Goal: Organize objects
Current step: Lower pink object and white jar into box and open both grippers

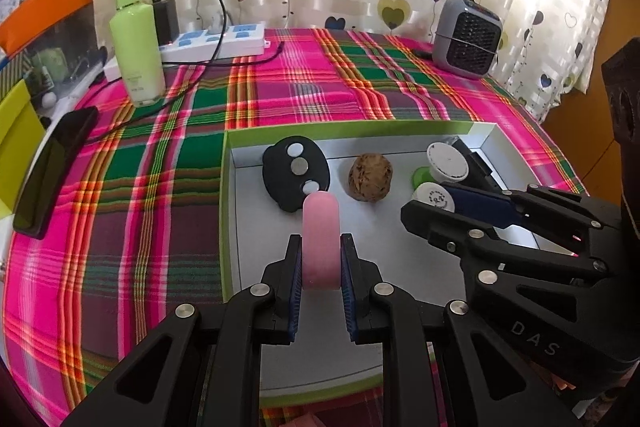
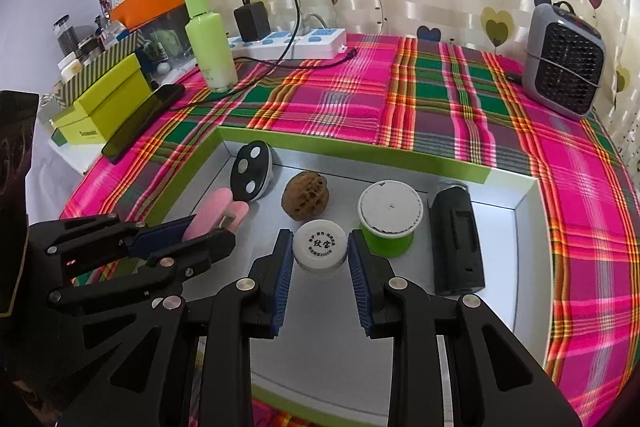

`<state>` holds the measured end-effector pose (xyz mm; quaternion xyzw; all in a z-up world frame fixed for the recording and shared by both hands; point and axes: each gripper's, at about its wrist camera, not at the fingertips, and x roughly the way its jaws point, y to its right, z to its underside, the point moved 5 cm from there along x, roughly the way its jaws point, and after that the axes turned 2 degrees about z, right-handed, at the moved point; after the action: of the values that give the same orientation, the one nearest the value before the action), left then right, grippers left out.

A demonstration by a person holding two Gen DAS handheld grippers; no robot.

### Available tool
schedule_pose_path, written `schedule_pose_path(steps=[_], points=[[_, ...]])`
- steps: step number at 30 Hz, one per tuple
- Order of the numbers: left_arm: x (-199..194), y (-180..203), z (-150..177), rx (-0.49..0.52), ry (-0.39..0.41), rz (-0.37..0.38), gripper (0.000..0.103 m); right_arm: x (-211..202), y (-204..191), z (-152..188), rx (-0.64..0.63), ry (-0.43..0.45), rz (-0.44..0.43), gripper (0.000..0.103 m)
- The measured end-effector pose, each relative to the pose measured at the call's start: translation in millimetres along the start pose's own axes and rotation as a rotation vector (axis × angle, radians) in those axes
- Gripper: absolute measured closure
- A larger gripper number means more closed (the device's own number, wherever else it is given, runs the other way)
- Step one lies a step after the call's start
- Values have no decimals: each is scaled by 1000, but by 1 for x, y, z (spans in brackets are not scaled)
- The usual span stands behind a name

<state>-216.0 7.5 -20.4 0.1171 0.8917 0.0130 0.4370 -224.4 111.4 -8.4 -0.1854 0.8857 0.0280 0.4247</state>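
My left gripper is shut on a pink oblong object, held over the left part of a shallow green-rimmed box. My right gripper is shut on a small white-lidded jar with black printing, over the box floor. The same jar shows at the right gripper's tips in the left wrist view. In the box lie a black oval device with round buttons, a brown walnut, a green spool with a white top and a black rectangular case.
The box rests on a plaid tablecloth. A green bottle, a power strip with charger and a cable stand at the back left. A dark phone lies at the left edge, a small grey heater at the back right.
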Motion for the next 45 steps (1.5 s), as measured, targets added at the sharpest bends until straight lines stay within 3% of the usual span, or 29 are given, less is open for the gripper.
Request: schedule_pose_path(steps=[26,42,45], points=[[6,1,-2,30,-1,-27,86,12,3,1,14,-40,12,74],[-8,4,3,27,23,-24,72,6,8,3,49,-29,16,73],[-11,4,4,24,26,-26,70,1,10,4,61,-21,12,67]])
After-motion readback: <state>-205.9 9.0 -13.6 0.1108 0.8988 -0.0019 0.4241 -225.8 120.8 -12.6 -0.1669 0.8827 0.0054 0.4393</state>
